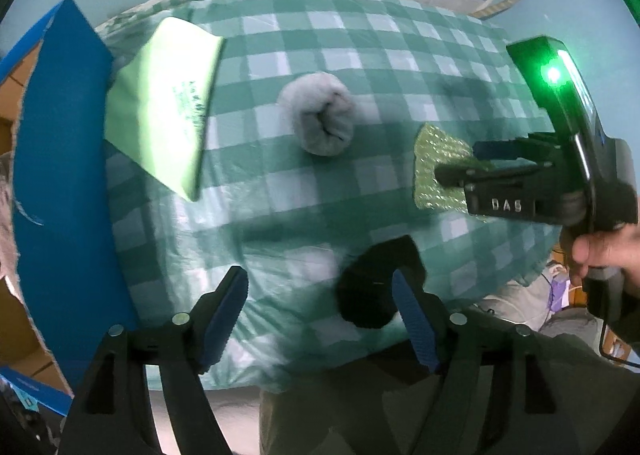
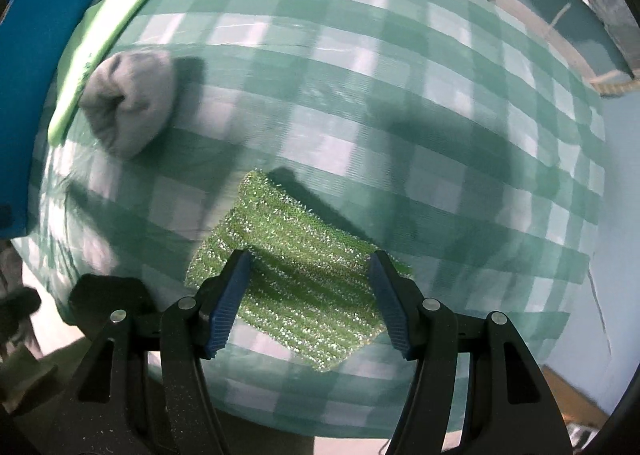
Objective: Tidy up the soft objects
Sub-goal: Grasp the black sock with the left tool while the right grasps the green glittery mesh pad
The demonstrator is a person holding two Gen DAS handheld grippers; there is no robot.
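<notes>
A green glittery sponge (image 2: pixel 296 279) lies on the green checked cloth (image 2: pixel 400 115). My right gripper (image 2: pixel 310 303) is open, its blue pads on either side of the sponge; it also shows in the left wrist view (image 1: pixel 460 163) over the sponge (image 1: pixel 436 171). A rolled grey sock (image 1: pixel 320 119) lies mid-cloth, also in the right wrist view (image 2: pixel 128 103). A black soft object (image 1: pixel 372 287) sits by the right pad of my open left gripper (image 1: pixel 320 319). A light green folded cloth (image 1: pixel 164 111) lies at the left.
A blue box wall (image 1: pixel 60 175) stands at the left edge of the table, also in the right wrist view (image 2: pixel 32 75). The checked cloth (image 1: pixel 320 35) covers the table against a pale blue wall. Clutter lies past the right edge.
</notes>
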